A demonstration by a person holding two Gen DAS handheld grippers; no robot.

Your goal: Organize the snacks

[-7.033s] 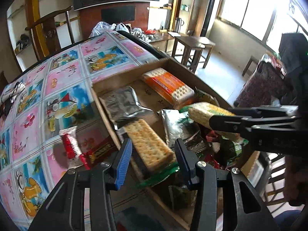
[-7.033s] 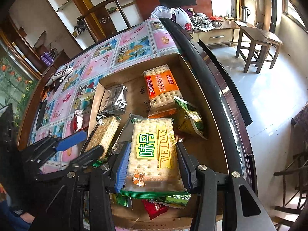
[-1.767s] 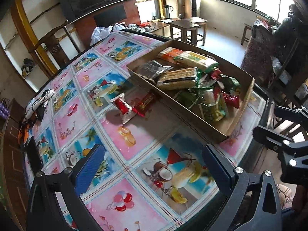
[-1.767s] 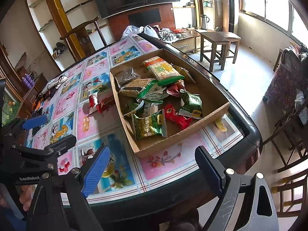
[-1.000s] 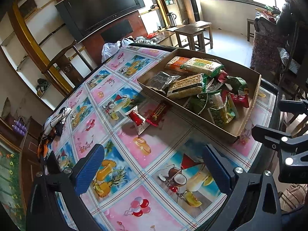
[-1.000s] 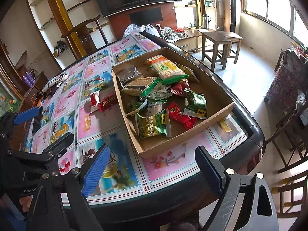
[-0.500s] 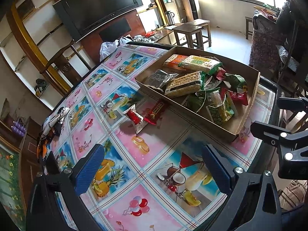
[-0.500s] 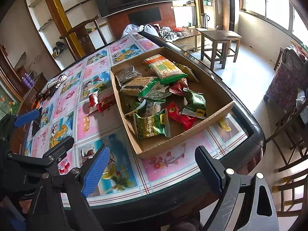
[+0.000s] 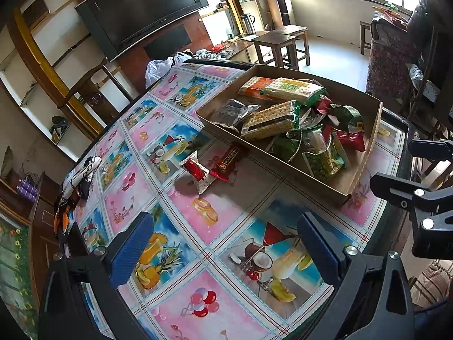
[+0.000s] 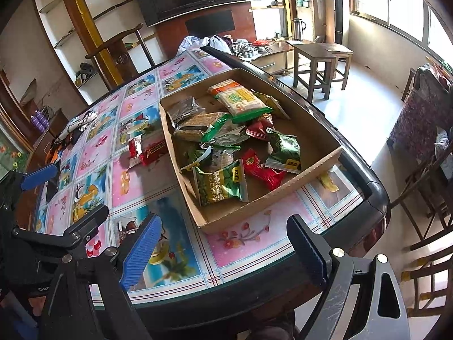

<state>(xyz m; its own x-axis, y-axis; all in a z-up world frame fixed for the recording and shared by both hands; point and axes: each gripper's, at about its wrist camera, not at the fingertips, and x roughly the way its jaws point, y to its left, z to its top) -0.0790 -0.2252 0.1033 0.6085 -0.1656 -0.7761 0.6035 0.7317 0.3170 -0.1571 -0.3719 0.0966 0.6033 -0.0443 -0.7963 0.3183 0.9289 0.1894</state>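
A shallow cardboard box [image 9: 361,167] [image 10: 286,192] sits on the table's right side, filled with several snack packets: cracker packs [image 9: 269,119], a green-trimmed cracker pack [image 10: 240,99], green bags [image 10: 220,182] and red packets [image 10: 262,168]. Two red snack packets [image 9: 211,165] [image 10: 145,147] lie on the tablecloth just left of the box. My left gripper [image 9: 226,249] is open and empty, held back above the table's near part. My right gripper [image 10: 223,255] is open and empty, near the table's front edge below the box.
The table has a colourful fruit-print cloth [image 9: 181,218] and a dark rounded rim [image 10: 368,181]. Dark items and a cloth [image 9: 76,181] lie at the far left. A wooden chair [image 10: 124,45] stands behind the table; stools [image 10: 320,62] stand on the floor to the right.
Since seven seconds ago both grippers let go of their cracker packs, opened, and pulled back from the box. In the last second they barely move.
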